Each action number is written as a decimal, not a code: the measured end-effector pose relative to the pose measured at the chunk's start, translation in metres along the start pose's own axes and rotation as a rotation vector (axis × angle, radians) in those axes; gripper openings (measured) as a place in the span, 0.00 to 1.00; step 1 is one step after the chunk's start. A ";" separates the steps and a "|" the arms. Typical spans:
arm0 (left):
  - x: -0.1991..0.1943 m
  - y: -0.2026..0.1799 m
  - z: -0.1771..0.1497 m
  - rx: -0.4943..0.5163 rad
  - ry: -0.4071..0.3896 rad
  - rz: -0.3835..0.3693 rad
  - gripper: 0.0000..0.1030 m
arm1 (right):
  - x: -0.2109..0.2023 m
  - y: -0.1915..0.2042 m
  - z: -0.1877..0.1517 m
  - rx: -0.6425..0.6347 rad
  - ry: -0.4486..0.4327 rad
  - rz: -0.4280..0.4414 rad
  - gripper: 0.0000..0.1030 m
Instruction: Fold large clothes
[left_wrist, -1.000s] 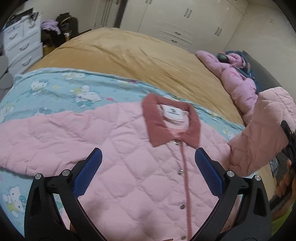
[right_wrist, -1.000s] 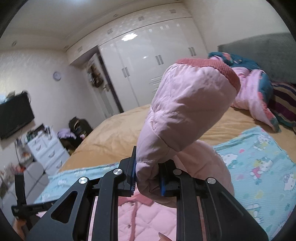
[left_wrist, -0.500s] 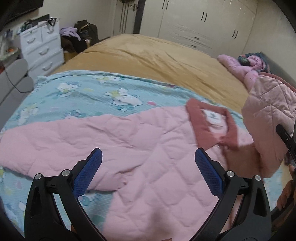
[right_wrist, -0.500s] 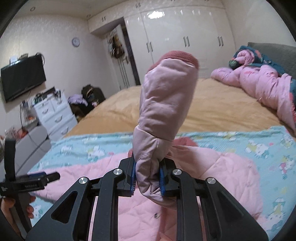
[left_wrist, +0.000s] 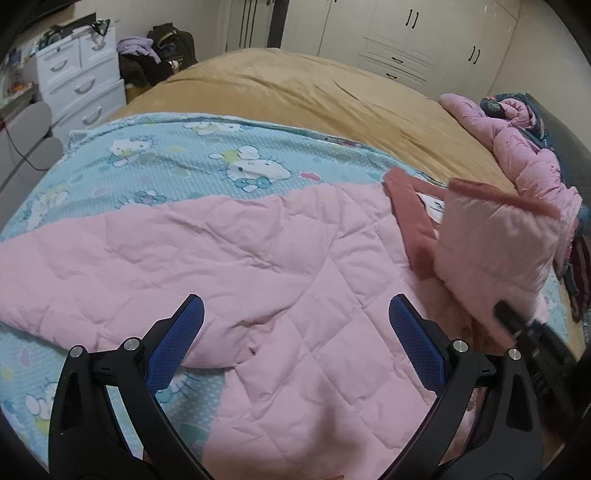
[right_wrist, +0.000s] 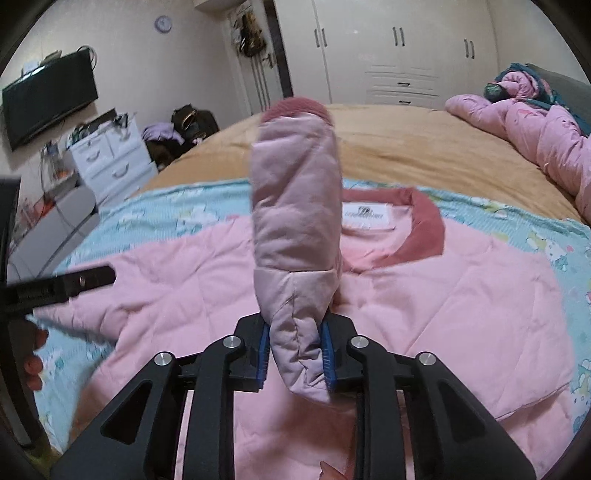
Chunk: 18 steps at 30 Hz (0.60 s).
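We are bringing the sleeve (right_wrist: 295, 206) over the chest of the pink quilted jacket (left_wrist: 229, 258), which lies face up on the cartoon-print blanket (left_wrist: 177, 155) spread across the bed (left_wrist: 295, 85). To do this well, we should carry the cuff (right_wrist: 297, 105) across the collar (right_wrist: 424, 225) line, lay it flat, and let go only once the shoulder fold is straight. The right hand-held gripper (right_wrist: 295, 362) is clamped tight on the bunched sleeve, which stands upright between its blue pads (right_wrist: 263, 354). The left hand-held gripper (left_wrist: 295, 339) hangs wide open just above the jacket's body, gripping nothing, ready, we judge, to press the fold down.
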<state>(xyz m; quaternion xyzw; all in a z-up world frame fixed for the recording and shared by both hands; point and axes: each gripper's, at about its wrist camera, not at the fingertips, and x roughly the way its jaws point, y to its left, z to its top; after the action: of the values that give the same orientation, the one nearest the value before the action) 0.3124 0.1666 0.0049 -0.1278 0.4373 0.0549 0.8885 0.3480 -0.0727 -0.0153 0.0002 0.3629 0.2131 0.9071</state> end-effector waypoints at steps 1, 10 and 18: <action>0.003 0.000 -0.001 -0.009 0.009 -0.024 0.91 | 0.002 0.003 -0.003 -0.006 0.012 0.010 0.29; 0.011 0.006 -0.011 -0.165 0.045 -0.323 0.91 | 0.022 0.022 -0.038 -0.043 0.140 0.067 0.57; 0.037 -0.011 -0.018 -0.215 0.150 -0.443 0.91 | -0.008 0.022 -0.051 -0.017 0.134 0.163 0.82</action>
<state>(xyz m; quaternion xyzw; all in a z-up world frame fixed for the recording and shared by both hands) 0.3236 0.1504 -0.0330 -0.3180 0.4549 -0.1046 0.8252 0.3007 -0.0634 -0.0443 0.0077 0.4195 0.2890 0.8605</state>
